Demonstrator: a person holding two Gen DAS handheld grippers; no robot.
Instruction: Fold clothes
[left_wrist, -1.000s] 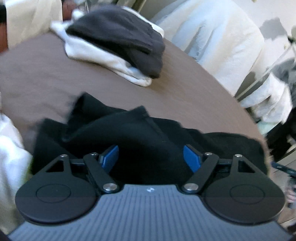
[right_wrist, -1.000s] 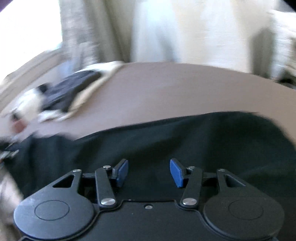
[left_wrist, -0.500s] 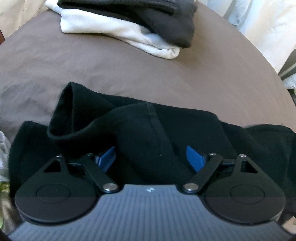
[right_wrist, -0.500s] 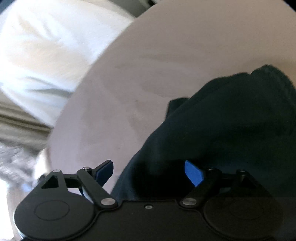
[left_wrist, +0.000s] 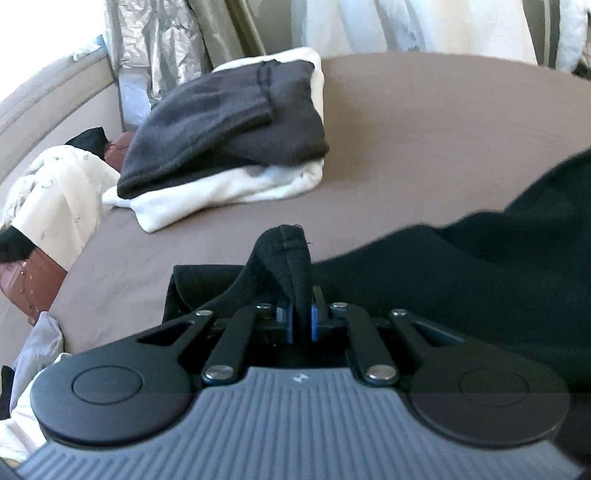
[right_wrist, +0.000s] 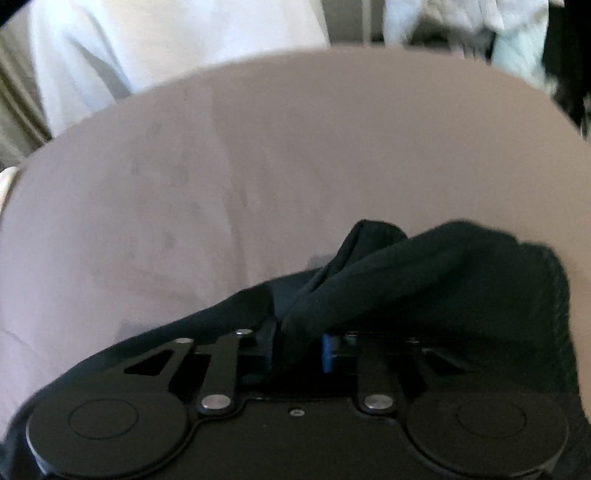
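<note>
Left wrist view shows the left gripper (left_wrist: 300, 320) clamped on a seamed fold of the black fleece garment (left_wrist: 461, 280), its blue pads (left_wrist: 289, 325) pressed close together with the cloth pinched between them and a stitched hem standing up just above the fingers. From that pinch the black fleece garment spreads to the right across the brown cloth-covered round table (left_wrist: 424, 122). Farther back on the same table lies a folded stack: a dark grey knit garment (left_wrist: 229, 122) resting on top of a white fleece garment (left_wrist: 221, 192). Off the table's left edge, cream patterned fabric (left_wrist: 62, 192) drapes over something brown, and pale curtains (left_wrist: 159, 40) hang behind. Right wrist view, slightly blurred, shows the right gripper (right_wrist: 297, 347) closed on another bunched fold of the same black garment (right_wrist: 424, 280), with one blue pad (right_wrist: 327, 350) visible against the cloth. That fold rises out of the jaws and drapes to the right, lying over the near part of the table (right_wrist: 258, 147). White fabric (right_wrist: 166, 48) hangs beyond the table's far edge.
</note>
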